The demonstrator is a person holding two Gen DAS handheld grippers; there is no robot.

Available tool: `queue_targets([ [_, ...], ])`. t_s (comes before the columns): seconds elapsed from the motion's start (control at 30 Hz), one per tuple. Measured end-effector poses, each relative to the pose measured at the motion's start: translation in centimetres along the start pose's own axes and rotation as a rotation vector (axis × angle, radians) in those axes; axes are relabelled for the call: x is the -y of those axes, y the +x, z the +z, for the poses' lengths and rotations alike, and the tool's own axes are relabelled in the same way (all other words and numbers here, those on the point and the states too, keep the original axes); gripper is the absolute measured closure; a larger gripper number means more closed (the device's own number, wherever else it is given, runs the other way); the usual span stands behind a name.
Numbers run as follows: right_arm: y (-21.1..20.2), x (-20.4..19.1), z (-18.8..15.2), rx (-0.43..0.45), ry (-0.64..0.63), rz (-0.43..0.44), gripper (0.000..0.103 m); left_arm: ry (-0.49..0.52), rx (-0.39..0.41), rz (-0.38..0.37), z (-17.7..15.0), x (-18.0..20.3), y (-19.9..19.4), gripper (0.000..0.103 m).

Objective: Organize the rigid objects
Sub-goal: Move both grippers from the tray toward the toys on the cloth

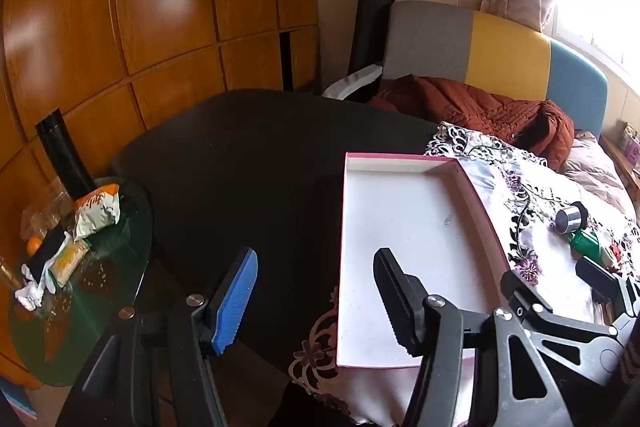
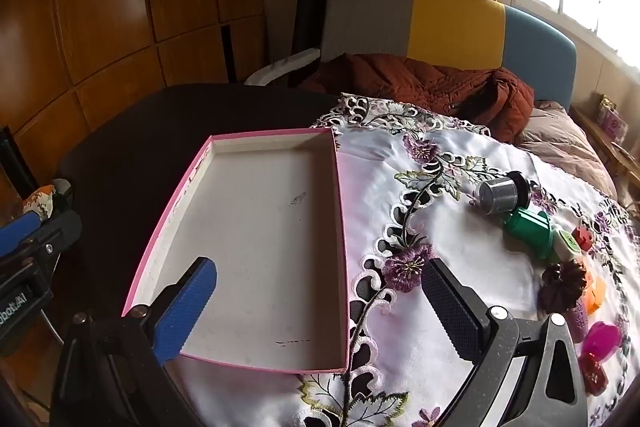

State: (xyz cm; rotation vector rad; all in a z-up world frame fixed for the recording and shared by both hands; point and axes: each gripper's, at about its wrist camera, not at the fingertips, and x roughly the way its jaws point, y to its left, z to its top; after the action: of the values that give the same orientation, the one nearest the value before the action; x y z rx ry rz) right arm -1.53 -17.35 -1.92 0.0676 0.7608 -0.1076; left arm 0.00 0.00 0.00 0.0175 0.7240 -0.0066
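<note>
Bedroom setup, basically: dark table with an embroidered floral tablecloth [image 2: 440, 227] thrown over part of it, bed with a rust-coloured quilt right behind.

Starting at the fingers: the right gripper [image 2: 316, 303] has its jaws spread as wide as they go, nothing between them, hanging over the near edge of the pink box tray [image 2: 340, 187]. One finger sits above the tray floor, the other above the cloth. The left gripper [image 1: 316, 299] is also open, a bit narrower, empty too, off the tray's left side over the bare dark tabletop [image 1: 240, 155].

The tray has nothing in it yet, so I'd say sorting hasn't started. The stuff to organize is bunched on the cloth well to the right of the tray: a grey cylinder [image 2: 498, 193], a green plastic piece [image 2: 528, 229] touching it, a dark brown ridged piece [image 2: 564, 285], plus small orange, red and magenta bits by the right edge.

If it were me, I'd swing the right gripper over to the cluster and take the grey cylinder first, since it's on the outside. Grab across its round body so it can't roll, and go in without knocking the green piece.

Further out: wooden wardrobe panels on the left, a glass side table [image 1: 120, 267] with snack wrappers, a bright window on the right.
</note>
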Motion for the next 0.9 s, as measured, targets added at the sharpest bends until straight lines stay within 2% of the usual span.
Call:
queue_targets([
  [0.2, 0.1, 0.1, -0.5, 0.003, 0.007, 0.009, 0.000, 0.016, -0.014, -0.001, 0.1, 0.2, 0.1, 0.042],
  [0.43, -0.8, -0.3, 0.2, 0.020, -0.001, 0.009, 0.000, 0.019, -0.002, -0.009, -1.9, -1.3, 0.8, 0.042],
  [0.63, -0.5, 0.1, -0.2, 0.040, -0.003, 0.011, 0.000, 0.017, -0.016, 0.024, -1.3, -0.3, 1.0, 0.042],
  [0.9, -0.5, 0.6, -0.2, 0.041, 0.005, 0.015, 0.000, 0.040, 0.003, 0.056, -0.8, -0.3, 0.4, 0.042],
])
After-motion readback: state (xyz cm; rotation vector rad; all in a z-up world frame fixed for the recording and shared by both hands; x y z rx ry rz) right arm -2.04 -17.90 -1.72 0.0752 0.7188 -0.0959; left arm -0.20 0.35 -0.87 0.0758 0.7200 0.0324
